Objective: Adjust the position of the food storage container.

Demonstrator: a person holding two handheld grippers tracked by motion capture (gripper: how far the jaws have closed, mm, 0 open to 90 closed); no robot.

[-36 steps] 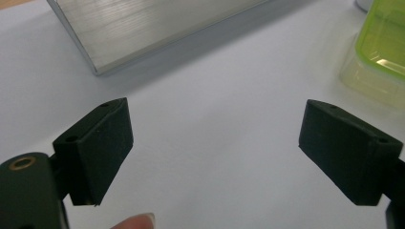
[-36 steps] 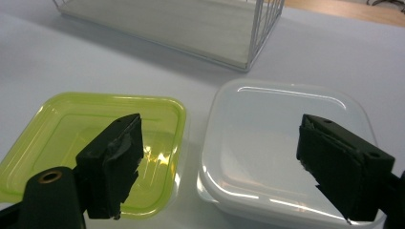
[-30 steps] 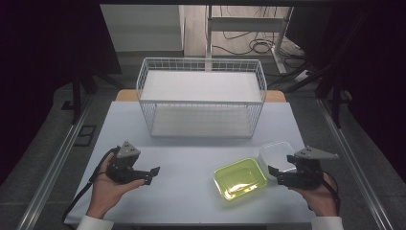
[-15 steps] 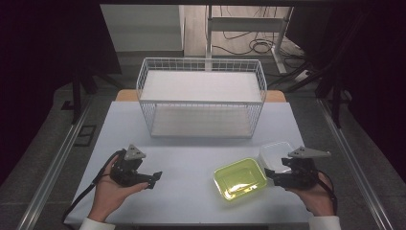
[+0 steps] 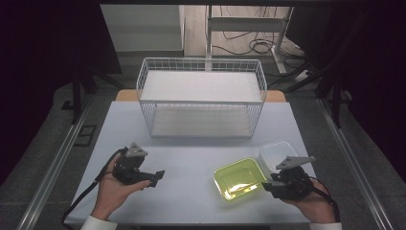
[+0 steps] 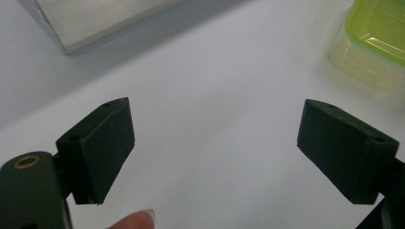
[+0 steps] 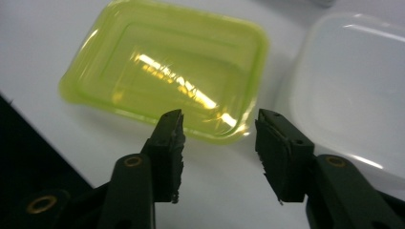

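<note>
A yellow-green translucent plastic container (image 5: 238,178) lies on the white table (image 5: 191,153) at the front right. A clear plastic box (image 5: 276,152) touches its right side. My right gripper (image 5: 265,186) sits level at the container's near right corner. In the right gripper view the right gripper (image 7: 220,117) has just been closing its jaws. They stand apart on either side of the container's (image 7: 167,71) near rim, and the pads do not press on it. My left gripper (image 5: 160,175) rests at the front left, jaws wide open over bare table (image 6: 215,107).
A white wire basket (image 5: 201,96) with a white floor stands at the back middle of the table. The clear box (image 7: 353,86) lies just right of the right jaw. A person's fingertip (image 6: 138,219) pokes in under the left gripper's jaws.
The right gripper has slid left up to the yellow-green container and its jaws have narrowed. The left hand and gripper have kept still.
</note>
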